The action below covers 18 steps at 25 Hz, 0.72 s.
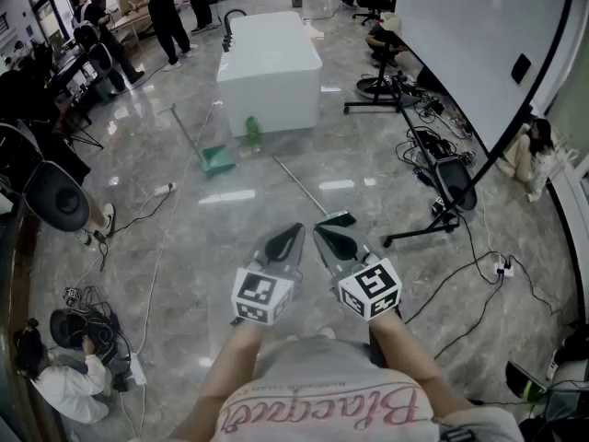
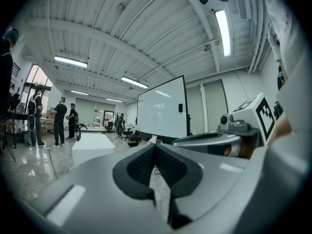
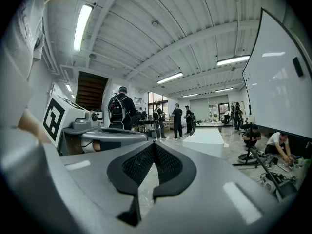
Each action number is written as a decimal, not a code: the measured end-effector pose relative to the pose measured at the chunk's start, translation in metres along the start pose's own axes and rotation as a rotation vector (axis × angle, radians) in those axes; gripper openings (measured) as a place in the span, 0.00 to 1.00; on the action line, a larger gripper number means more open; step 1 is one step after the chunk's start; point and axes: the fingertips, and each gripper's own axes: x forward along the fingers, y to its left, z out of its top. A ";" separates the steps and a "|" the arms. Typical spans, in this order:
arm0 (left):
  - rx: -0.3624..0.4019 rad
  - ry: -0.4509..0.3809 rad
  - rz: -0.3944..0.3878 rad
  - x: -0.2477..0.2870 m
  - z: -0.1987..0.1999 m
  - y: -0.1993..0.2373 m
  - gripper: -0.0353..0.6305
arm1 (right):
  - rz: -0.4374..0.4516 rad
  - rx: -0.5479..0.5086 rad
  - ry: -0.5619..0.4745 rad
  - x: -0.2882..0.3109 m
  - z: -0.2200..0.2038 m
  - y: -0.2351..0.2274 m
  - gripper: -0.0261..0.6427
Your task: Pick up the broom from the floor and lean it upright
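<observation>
Upside-down pink script on the person's shirt [image 1: 317,408], possibly "Blacquer", smaller line unreadable

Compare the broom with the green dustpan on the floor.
The broom lies just ahead of the right gripper. The dustpan sits farther off, near the white table. The broom's head looks dark, while the dustpan is bright green. Both have a long, thin, pale handle, and neither is held.

Right gripper [image 3: 155,145] jaws together at the tips, nothing held; left gripper [image 3: 107,136] just left of the fingers, white block [image 3: 210,138] beyond them, right.
</observation>
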 end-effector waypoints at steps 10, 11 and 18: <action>-0.011 0.004 0.006 -0.004 0.001 -0.001 0.05 | 0.007 0.005 0.010 -0.003 -0.002 0.005 0.04; -0.015 0.007 0.006 -0.004 0.001 -0.001 0.05 | 0.006 0.006 0.012 -0.004 -0.003 0.005 0.04; -0.030 0.010 0.021 0.000 0.001 -0.006 0.05 | 0.010 0.061 -0.003 -0.012 -0.005 -0.002 0.04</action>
